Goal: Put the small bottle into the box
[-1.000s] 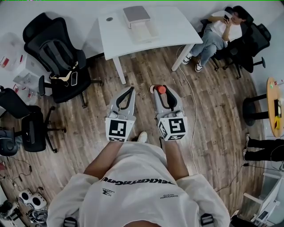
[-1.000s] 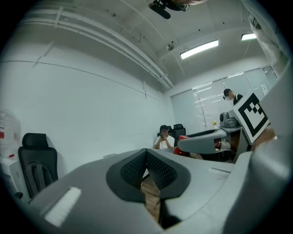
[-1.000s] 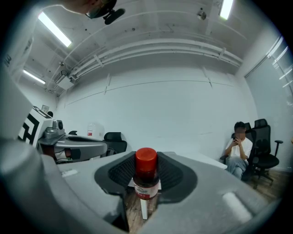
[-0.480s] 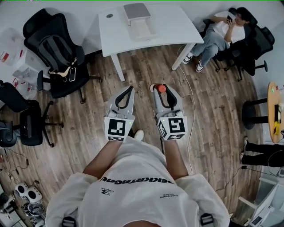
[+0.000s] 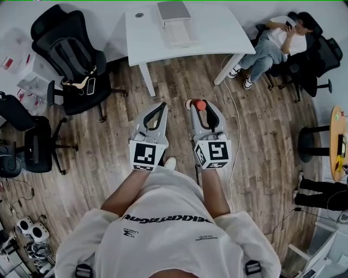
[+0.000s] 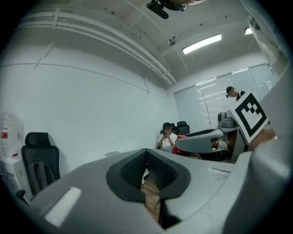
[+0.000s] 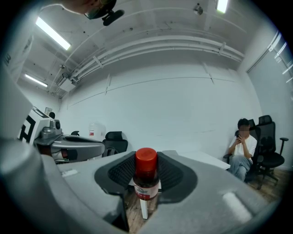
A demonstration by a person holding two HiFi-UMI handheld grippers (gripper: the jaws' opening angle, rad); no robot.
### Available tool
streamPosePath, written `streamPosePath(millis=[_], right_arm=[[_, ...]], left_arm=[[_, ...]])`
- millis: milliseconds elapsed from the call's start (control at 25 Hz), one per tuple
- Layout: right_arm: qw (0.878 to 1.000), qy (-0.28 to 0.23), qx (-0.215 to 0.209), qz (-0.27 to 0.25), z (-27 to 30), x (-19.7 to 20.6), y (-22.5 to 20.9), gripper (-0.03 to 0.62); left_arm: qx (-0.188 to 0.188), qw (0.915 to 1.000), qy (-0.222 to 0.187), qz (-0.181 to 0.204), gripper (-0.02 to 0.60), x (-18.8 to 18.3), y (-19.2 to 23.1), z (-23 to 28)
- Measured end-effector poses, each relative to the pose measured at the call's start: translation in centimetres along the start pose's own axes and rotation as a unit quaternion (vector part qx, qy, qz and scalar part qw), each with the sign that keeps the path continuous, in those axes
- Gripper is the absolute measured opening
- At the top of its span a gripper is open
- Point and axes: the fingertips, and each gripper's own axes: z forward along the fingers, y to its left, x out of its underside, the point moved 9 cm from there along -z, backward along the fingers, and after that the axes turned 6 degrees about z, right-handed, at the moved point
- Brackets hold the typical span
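The small bottle (image 7: 146,177), dark with a red cap and a pale label, stands upright between the ribbed pads of my right gripper (image 7: 146,185), which is shut on it. In the head view the red cap (image 5: 200,105) shows at the tip of the right gripper (image 5: 196,104). My left gripper (image 5: 162,105) is held level beside it, shut with nothing between its pads (image 6: 137,167). The box (image 5: 174,10), light with a grey top, sits on the white table (image 5: 217,32) well ahead of both grippers.
Black office chairs (image 5: 70,54) stand at the left, with another (image 5: 32,146) nearer the left edge. A person sits at the back right (image 5: 272,40). A cable (image 5: 235,119) runs over the wooden floor right of my right gripper. A round wooden table (image 5: 337,141) is at the right edge.
Both grippers have been carried a little forward toward the white table, side by side. The bottle stays in the right jaws and the left jaws stay shut.
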Motion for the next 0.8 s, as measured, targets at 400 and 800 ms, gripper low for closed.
streamPosePath(millis=[400, 800], right_arm=[[1.000, 0.005, -0.003, -0.003, 3.7, 0.0, -1.8, 0.140], [1.000, 0.015, -0.002, -0.003, 10.3, 0.3, -4.9, 0.140]], left_arm=[[-0.001, 1.0000, 0.003, -0.005, 0.005, 0.9, 1.6, 3.6], [-0.001, 0.9998, 0.010, -0.015, 0.005, 2.6, 5.0, 10.0]])
